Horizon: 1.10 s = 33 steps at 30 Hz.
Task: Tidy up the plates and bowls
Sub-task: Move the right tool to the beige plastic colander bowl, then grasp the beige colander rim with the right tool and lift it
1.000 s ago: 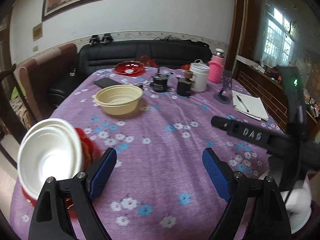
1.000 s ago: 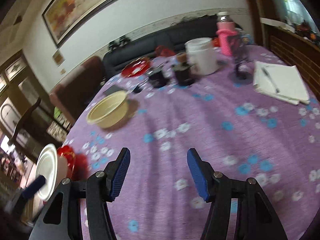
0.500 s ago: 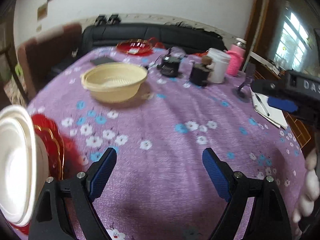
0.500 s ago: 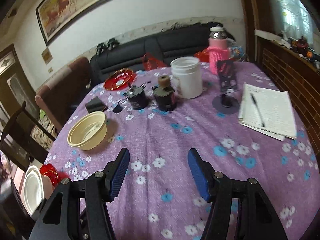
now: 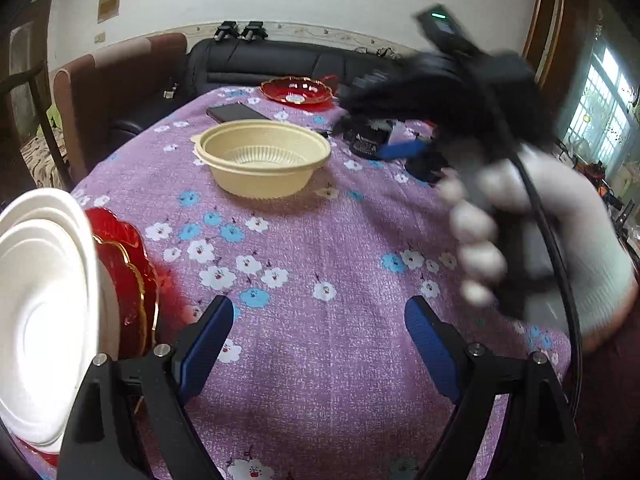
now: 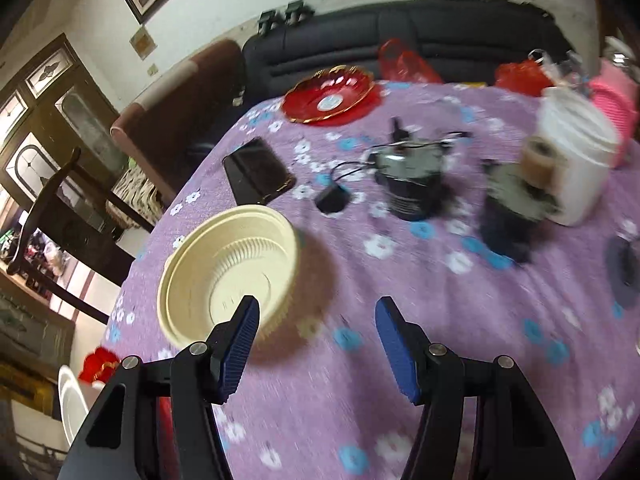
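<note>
Closing on the cream bowl (image 6: 230, 272) since before, right gripper (image 6: 316, 344) seemingly empty, both jaws spread.

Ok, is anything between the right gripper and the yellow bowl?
Nothing visible. The right gripper is open with its left finger already overlapping the yellow bowl's near rim; only bare tablecloth lies around. The phone sits beyond the bowl.

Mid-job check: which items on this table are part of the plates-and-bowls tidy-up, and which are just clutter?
Job items:
cream bowl
red plate
white plates
red dishes behind them

Clutter:
phone
white jar
two dark cups
pink bottle
</note>
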Each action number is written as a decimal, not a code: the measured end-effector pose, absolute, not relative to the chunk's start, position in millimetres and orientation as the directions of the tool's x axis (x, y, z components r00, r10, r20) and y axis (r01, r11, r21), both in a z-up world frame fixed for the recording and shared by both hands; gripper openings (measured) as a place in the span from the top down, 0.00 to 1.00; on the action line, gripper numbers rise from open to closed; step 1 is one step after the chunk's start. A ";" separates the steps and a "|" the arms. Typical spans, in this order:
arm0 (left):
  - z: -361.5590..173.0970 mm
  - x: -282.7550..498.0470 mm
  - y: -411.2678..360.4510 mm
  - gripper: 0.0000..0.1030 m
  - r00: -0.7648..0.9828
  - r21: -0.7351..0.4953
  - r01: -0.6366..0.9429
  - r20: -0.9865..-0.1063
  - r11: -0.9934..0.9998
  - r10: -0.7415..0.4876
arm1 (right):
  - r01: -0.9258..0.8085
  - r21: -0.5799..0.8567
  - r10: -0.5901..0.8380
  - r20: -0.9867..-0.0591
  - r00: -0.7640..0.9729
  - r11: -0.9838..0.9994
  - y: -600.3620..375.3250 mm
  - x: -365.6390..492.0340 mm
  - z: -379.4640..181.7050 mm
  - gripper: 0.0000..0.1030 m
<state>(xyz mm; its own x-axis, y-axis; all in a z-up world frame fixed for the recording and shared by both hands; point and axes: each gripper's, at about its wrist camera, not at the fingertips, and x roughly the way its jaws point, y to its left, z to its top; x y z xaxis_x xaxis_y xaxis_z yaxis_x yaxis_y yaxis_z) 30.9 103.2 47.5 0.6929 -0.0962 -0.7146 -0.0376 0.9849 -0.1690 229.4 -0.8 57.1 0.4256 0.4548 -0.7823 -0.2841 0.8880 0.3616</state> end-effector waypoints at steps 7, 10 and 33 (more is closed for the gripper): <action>40.9 36.9 110.4 0.16 0.659 -0.210 -0.060 -0.742 0.976 -0.119 | -0.254 0.418 0.486 -0.804 0.343 0.872 18.2 245.6 29.0 0.86; 42.2 36.8 106.5 0.16 0.662 -0.201 -0.044 -0.739 0.979 -0.122 | -0.222 0.423 0.477 -0.803 0.356 0.878 3.0 235.2 33.2 0.88; 45.8 23.2 106.4 0.16 0.707 -0.231 -0.039 -0.694 0.972 -0.137 | -0.181 0.399 0.433 -0.748 0.503 0.899 -131.3 64.1 68.2 0.37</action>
